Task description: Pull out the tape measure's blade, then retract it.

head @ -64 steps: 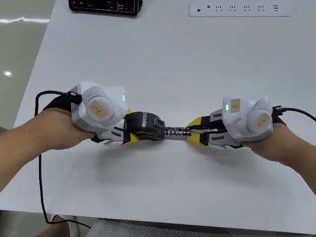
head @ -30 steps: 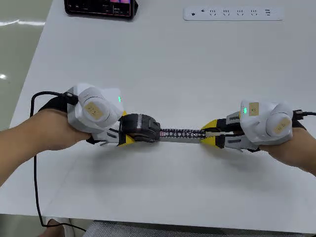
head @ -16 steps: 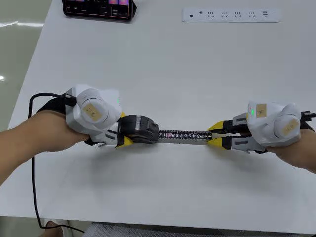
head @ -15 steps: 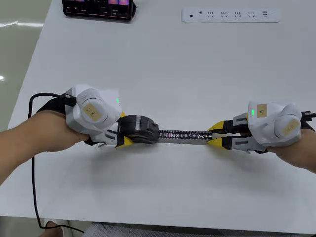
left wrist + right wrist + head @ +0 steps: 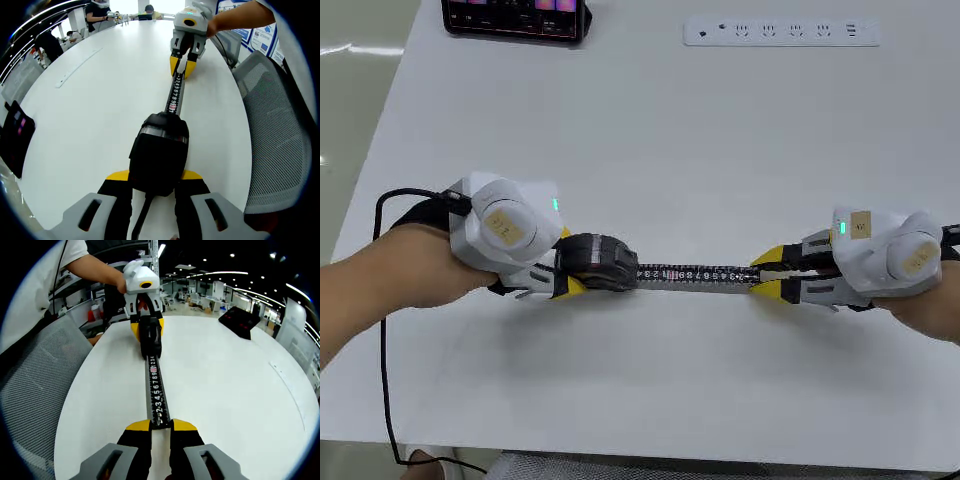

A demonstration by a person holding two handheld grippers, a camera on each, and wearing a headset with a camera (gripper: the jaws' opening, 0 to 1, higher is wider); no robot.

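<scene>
1. A black cable (image 5: 383,340) hangs over the near edge of the white table (image 5: 650,150), on the left-hand side.
2. The left gripper (image 5: 572,266) lies low on the table. Its yellow-tipped jaws are clamped on the black, rounded tape measure case (image 5: 602,264). In the left gripper view, the case (image 5: 160,150) sits squeezed between the jaws of that gripper (image 5: 155,176). It sits about where it did two seconds ago.
3. The narrow black blade with white numerals (image 5: 695,273) runs straight from the case to the right gripper (image 5: 767,273), just above the tabletop.
4. In the right gripper view, that gripper (image 5: 160,427) has its jaws pinched closed on the blade's end (image 5: 157,390).
5. Compared with two seconds ago, the right gripper stands farther from the case. More than twice as much blade is exposed now, and the stretch has lengthened slightly in the last half second.
6. At the table's far edge lie a long white power strip (image 5: 780,30) and a dark flat screen device (image 5: 515,17).
</scene>
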